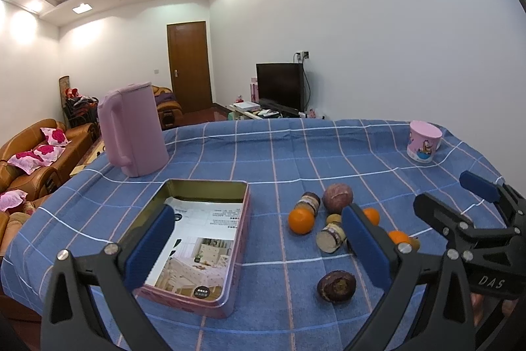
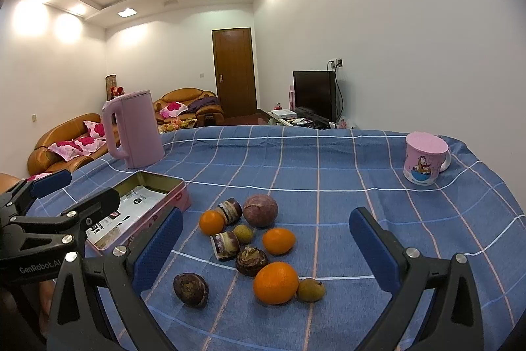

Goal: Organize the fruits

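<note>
Two grippers, left [image 1: 258, 247] marked "GenRobot.AI", right [image 2: 266, 250] "DAS", hold jaws wide, empty.

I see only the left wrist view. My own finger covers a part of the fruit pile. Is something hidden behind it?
Observer: Yes. A dark ridged fruit lies there, just beyond the large orange as the right wrist view shows it.
Operator: And the small thing next to that orange? I see only a sliver of it.
Observer: It is a small brown fruit, round and whole, and it rests against the large orange.
Operator: Does the right gripper hold anything?
Observer: No. The right gripper is open and empty, and its fingers frame the pile.
</note>
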A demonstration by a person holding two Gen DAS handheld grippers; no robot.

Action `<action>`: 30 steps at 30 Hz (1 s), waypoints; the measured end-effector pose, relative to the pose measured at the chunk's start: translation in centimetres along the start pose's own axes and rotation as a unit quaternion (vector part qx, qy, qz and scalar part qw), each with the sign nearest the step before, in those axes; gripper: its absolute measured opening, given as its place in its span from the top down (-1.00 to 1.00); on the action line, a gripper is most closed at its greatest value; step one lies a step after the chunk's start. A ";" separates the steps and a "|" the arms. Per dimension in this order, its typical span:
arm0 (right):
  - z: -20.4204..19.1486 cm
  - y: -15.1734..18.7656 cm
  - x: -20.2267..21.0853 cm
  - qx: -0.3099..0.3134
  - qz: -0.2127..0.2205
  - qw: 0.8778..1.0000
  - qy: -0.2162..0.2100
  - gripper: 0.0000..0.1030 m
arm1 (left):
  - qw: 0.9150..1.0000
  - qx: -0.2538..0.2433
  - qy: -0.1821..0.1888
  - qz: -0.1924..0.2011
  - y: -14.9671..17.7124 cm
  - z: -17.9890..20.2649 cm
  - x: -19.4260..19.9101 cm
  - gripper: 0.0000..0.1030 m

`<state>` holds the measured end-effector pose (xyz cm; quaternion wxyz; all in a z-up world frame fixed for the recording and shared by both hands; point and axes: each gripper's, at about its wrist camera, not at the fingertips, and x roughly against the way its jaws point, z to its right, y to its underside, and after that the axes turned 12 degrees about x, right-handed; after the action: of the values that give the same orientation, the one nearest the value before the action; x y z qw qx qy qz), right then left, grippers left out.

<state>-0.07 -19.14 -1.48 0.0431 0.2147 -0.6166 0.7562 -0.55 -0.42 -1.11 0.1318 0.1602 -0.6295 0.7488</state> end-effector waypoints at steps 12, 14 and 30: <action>1.3 2.1 -0.6 0.017 -0.021 0.999 0.043 -0.98 | 0.999 0.010 0.008 -0.040 2.1 0.5 -2.3 -1.00; 1.6 2.9 -0.8 0.025 -0.029 0.998 0.047 -0.98 | 0.998 0.011 0.023 -0.057 2.9 1.0 -3.0 -1.00; 2.9 5.1 -1.6 0.025 -0.060 0.997 0.033 -0.58 | 0.980 -0.025 0.075 -0.180 8.2 4.8 -7.7 -0.33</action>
<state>0.48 -22.78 -6.35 0.1033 0.2270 -0.5814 0.7745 3.59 -6.55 -10.83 0.3152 0.2110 -0.5974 0.7066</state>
